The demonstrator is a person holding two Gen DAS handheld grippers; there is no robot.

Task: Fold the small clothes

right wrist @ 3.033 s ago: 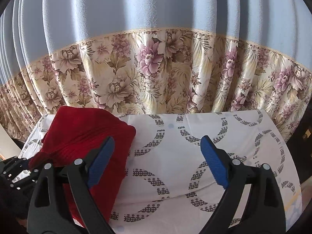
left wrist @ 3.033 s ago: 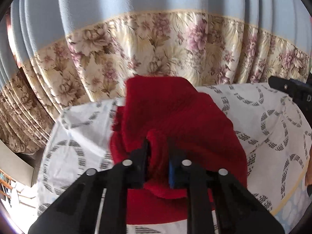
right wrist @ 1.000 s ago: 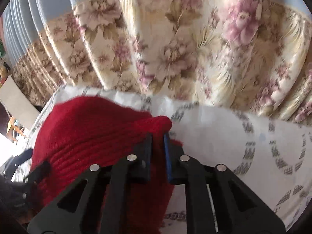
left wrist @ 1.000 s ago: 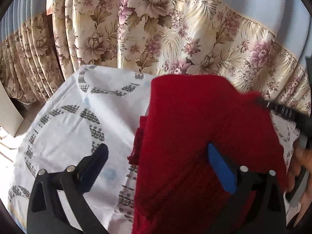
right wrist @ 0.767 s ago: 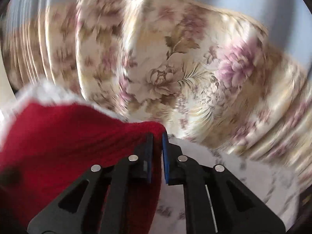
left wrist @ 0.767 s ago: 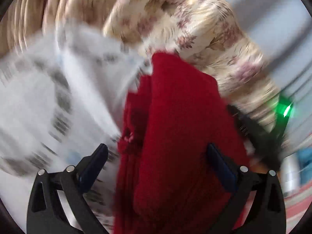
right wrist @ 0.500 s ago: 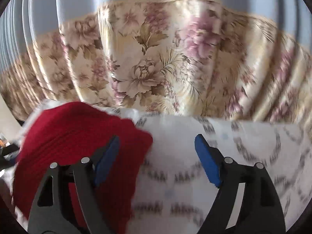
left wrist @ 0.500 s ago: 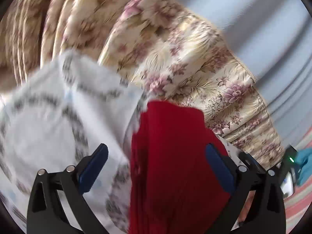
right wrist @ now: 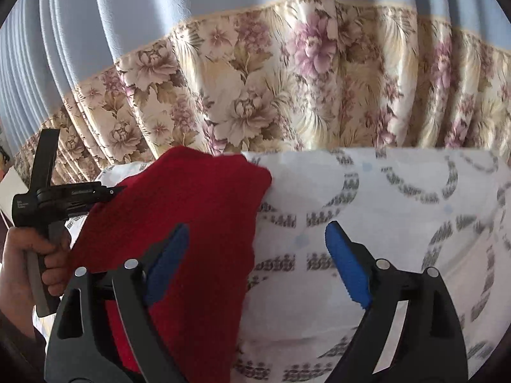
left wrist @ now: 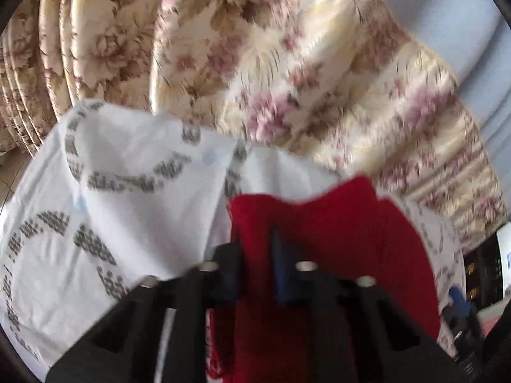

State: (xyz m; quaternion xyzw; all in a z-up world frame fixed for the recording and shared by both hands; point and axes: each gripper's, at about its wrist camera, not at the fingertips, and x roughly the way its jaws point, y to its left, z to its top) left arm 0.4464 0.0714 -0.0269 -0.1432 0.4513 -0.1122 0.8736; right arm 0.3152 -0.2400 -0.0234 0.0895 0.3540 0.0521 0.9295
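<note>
A red knitted garment lies folded on a white patterned cloth-covered table. My left gripper is shut on the garment's near left edge, with red knit between the jaws. In the right wrist view the same garment lies at the left of the table. My right gripper is open and empty, its left finger over the garment's right edge and its right finger over bare cloth. The left gripper's body and the hand holding it show at the far left.
A floral curtain with a blue upper part hangs right behind the table's far edge. The table's left edge drops off to the floor. A dark object stands at the far right of the left wrist view.
My left gripper has closed on the garment's left edge after being open over it. My right gripper let go of the garment's corner and has drawn back, open.
</note>
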